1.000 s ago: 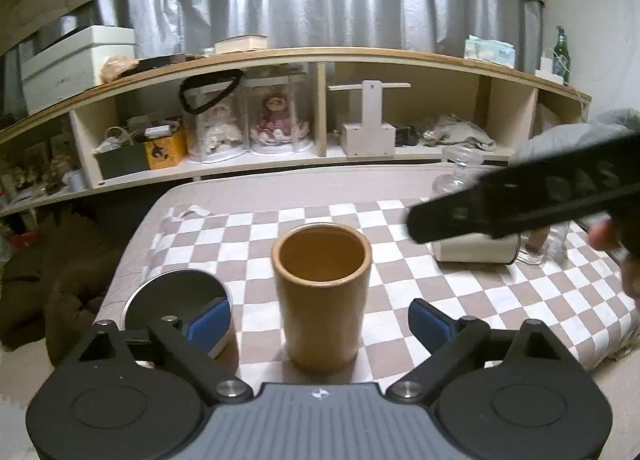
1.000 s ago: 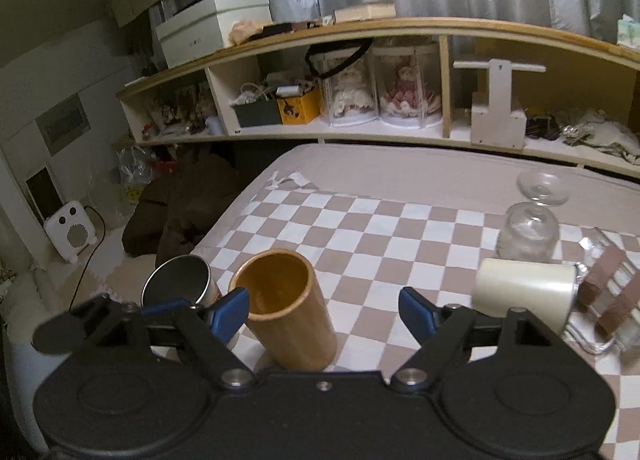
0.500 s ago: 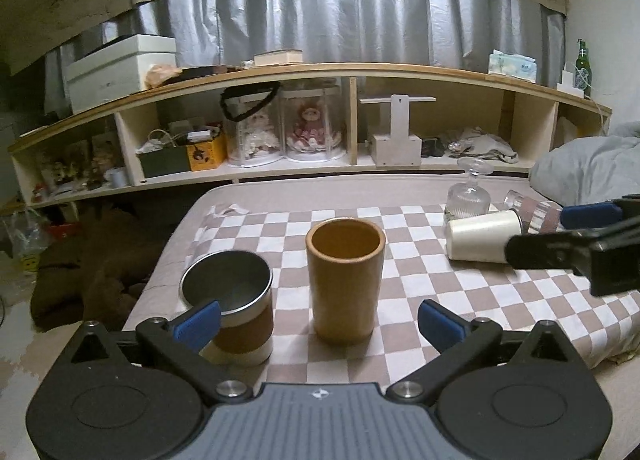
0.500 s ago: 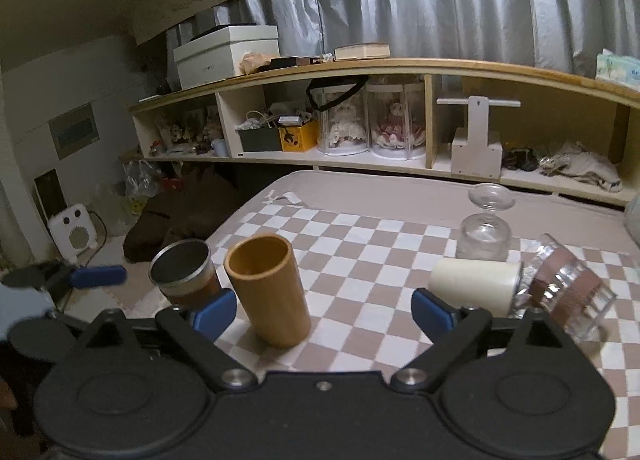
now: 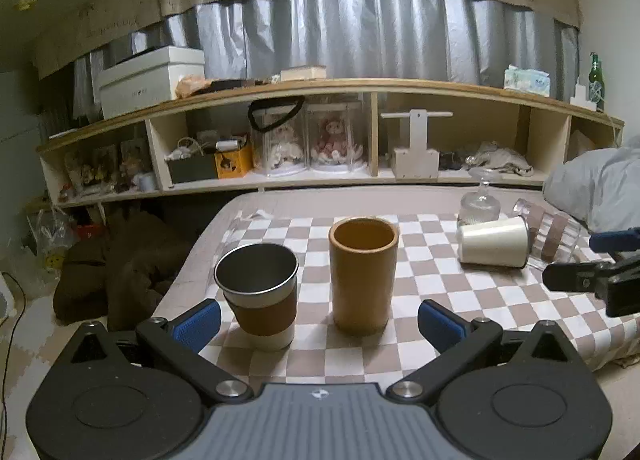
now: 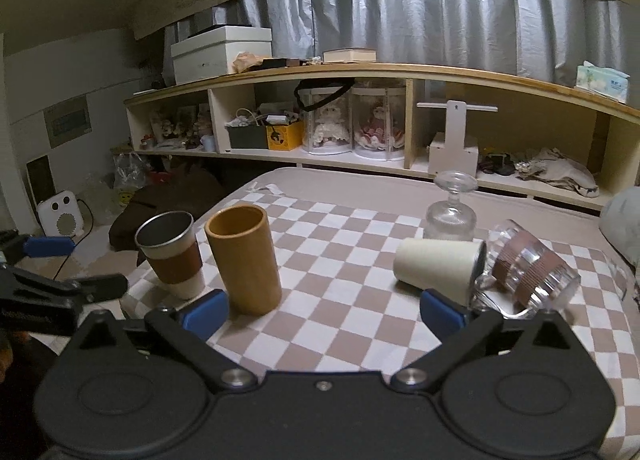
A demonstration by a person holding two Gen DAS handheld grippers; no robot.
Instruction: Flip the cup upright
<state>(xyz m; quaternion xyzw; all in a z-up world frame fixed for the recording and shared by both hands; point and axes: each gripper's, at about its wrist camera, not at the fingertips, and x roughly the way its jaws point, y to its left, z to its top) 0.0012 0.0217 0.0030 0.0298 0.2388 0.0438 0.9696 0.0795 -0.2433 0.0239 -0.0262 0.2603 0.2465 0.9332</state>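
A tan wooden cup (image 5: pixel 363 275) (image 6: pixel 244 260) stands upright on the checkered cloth. A steel cup with a brown sleeve (image 5: pixel 259 294) (image 6: pixel 170 254) stands upright to its left. A cream paper cup (image 5: pixel 493 242) (image 6: pixel 438 265) lies on its side at the right, beside a clear glass with brown bands (image 5: pixel 550 235) (image 6: pixel 528 274) that also lies tipped. My left gripper (image 5: pixel 318 326) is open and empty, short of the two upright cups. My right gripper (image 6: pixel 324 314) is open and empty, between the wooden cup and the paper cup.
A glass decanter (image 5: pixel 479 200) (image 6: pixel 450 208) stands behind the paper cup. The checkered cloth (image 5: pixel 440 300) covers a low bed-like surface whose left edge drops to the floor. A long wooden shelf (image 5: pixel 360 132) full of clutter runs behind. A grey pillow (image 5: pixel 596 188) lies at right.
Both grippers have pulled back and up from the wooden cup. The cups now look smaller and farther off, and the steel cup shows fully in the left wrist view.
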